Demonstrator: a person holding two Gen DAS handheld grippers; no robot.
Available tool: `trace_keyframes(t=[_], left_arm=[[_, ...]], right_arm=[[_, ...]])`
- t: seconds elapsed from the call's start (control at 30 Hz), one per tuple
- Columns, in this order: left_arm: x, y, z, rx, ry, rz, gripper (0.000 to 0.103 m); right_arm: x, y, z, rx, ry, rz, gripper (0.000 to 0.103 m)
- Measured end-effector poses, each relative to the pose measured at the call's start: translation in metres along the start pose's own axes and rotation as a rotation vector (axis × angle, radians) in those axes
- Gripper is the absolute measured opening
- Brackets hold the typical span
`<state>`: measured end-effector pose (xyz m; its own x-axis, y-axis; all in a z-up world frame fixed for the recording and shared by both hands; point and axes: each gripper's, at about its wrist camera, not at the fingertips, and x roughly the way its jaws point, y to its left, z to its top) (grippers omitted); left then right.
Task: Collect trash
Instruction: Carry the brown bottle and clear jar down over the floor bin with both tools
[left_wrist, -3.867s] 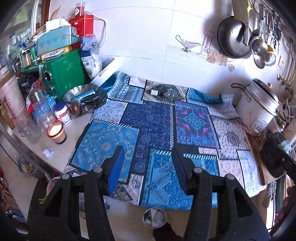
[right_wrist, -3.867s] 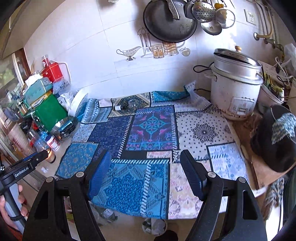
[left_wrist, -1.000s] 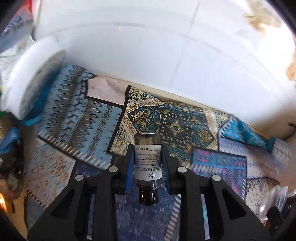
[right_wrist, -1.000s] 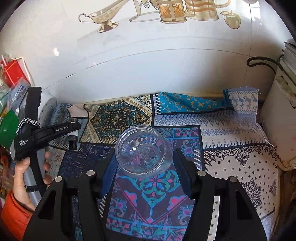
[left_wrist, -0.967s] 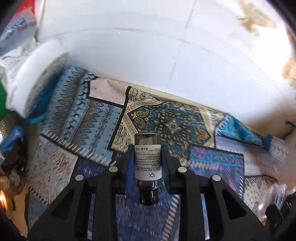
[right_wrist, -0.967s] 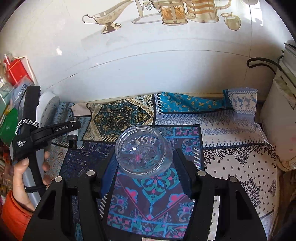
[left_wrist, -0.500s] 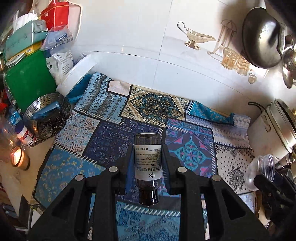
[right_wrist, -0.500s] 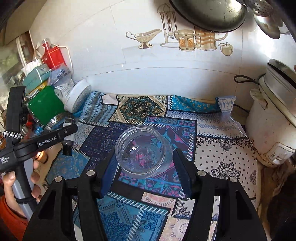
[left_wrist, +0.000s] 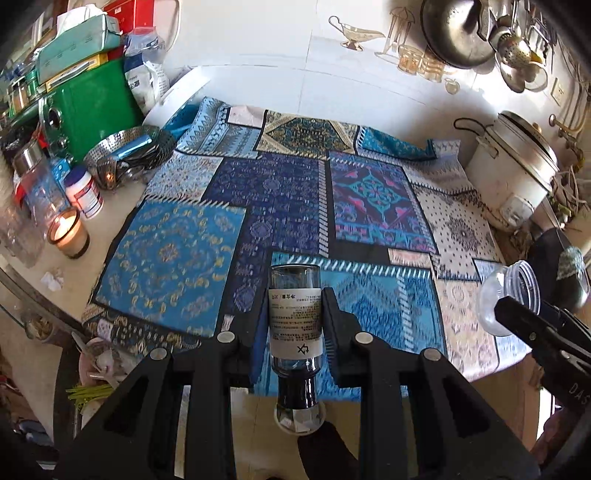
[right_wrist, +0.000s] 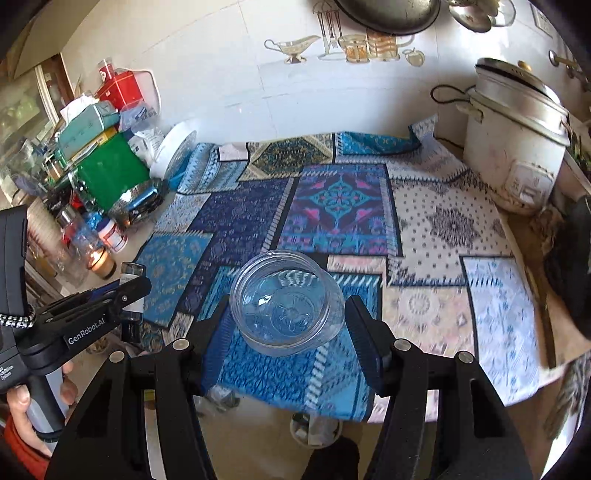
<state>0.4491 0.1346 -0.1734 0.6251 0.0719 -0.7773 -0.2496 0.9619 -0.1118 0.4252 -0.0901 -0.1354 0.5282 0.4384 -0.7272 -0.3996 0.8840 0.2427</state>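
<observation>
- The cloth (left_wrist: 288, 199) lies bare across its middle: open passage.
- Clutter crowds the left edge: candle (left_wrist: 68, 232), strainer (left_wrist: 125, 151), green box (left_wrist: 94, 110).
- A cooker (right_wrist: 517, 147) blocks the right.

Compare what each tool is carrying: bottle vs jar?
The dark bottle in the left tool is narrow, tinted and carries a white printed label; the clear jar in the right tool is wide, transparent and unlabelled. The jar's threaded mouth is open; the bottle's neck points back toward the camera. Both are clamped, off the patchwork cloth.
</observation>
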Motion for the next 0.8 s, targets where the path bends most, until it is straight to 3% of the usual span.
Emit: trace_keyframes(t=[0.2, 0.43, 0.63, 0.8], left_arm=[[-0.019, 0.005, -0.067, 0.071, 0.073, -0.005, 0.027], [-0.005, 0.001, -0.131, 0.087, 0.202, -0.03, 0.027], [0.045, -0.002, -0.182, 0.059, 0.31, -0.032, 0.027], [0.115, -0.003, -0.231, 0.017, 0.369, -0.022, 0.027]], right_arm=[[-0.002, 0.024, -0.071, 0.045, 0.085, -0.005, 0.057], [0.008, 0.027, -0.133, 0.069, 0.196, -0.037, 0.057], [0.044, -0.003, -0.182, 0.112, 0.287, -0.061, 0.057], [0.097, -0.045, -0.231, 0.13, 0.337, -0.079, 0.057]])
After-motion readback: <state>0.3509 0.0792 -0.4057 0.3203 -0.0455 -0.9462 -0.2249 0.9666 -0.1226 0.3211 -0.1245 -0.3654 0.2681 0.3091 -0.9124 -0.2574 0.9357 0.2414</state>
